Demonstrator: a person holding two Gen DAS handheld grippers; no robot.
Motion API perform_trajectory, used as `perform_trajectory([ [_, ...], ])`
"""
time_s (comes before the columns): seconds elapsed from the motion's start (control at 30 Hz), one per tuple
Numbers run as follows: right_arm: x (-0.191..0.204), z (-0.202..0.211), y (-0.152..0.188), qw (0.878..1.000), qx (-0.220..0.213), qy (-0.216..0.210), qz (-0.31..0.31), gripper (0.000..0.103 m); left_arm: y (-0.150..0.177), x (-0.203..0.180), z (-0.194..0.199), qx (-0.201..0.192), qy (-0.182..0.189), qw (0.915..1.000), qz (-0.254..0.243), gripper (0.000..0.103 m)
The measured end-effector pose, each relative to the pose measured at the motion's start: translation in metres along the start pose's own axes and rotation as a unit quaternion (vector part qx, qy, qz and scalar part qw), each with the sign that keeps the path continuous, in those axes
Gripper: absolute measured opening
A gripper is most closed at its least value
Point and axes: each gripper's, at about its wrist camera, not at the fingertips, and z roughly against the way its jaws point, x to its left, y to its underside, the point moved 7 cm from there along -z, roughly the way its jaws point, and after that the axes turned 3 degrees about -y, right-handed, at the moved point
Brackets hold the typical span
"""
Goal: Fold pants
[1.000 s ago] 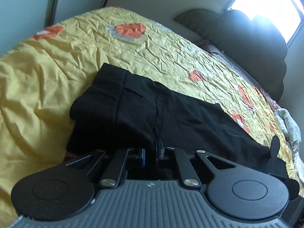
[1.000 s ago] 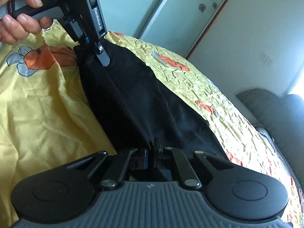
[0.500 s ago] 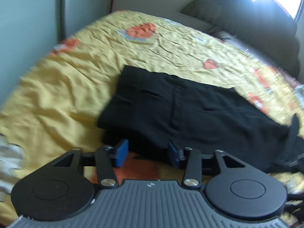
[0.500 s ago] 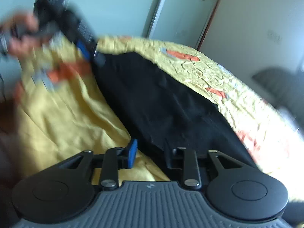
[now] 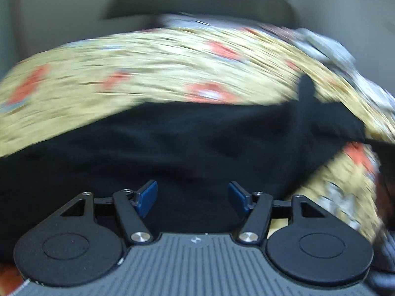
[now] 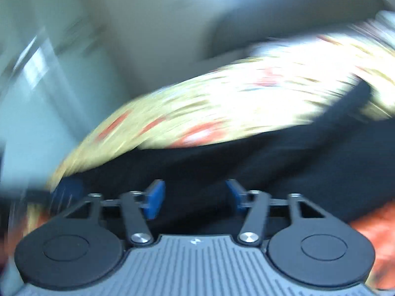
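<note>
The black pants [image 5: 187, 148] lie flat on the yellow bedspread [image 5: 148, 69], folded lengthwise. Both views are motion-blurred. My left gripper [image 5: 192, 198] is open and empty, its blue pads [image 5: 147, 197] spread wide just above the near part of the pants. The pants also show in the right wrist view [image 6: 246, 162]. My right gripper [image 6: 195, 197] is open and empty over them, blue pads [image 6: 155, 197] apart. A blurred dark-and-blue shape [image 6: 66, 192] at its left may be the other gripper.
The bedspread [image 6: 222, 103] with orange patches covers the whole bed. A dark headboard [image 5: 197, 2] stands at the far end against a pale wall. Pale patterned bedding [image 5: 325, 46] lies at the far right. A wall and door panels [image 6: 49, 61] rise to the left.
Both grippers have let go of the pants, opened wide and swung quickly sideways. The pants now lie flat on the bed.
</note>
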Motion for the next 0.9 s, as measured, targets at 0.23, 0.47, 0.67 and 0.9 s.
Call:
perform_trajectory([
  [0.23, -0.104, -0.019, -0.023, 0.962, -0.031, -0.042, -0.268, 0.06, 0.001, -0.097, -0.05, -0.015, -0.01, 0.9881, -0.152, 0.07],
  [0.47, -0.125, -0.025, -0.041, 0.935, -0.078, -0.064, -0.339, 0.059, -0.012, -0.134, -0.075, -0.033, -0.037, 0.9785, -0.2, 0.069],
  [0.67, -0.133, -0.033, -0.036, 0.944, -0.078, -0.033, -0.319, 0.008, -0.022, -0.145, -0.087, -0.051, -0.041, 0.9783, -0.197, 0.046],
  [0.9, -0.141, 0.003, -0.026, 0.944, -0.11, -0.028, -0.309, 0.003, -0.022, -0.146, -0.085, -0.061, 0.018, 0.9867, -0.149, 0.014],
])
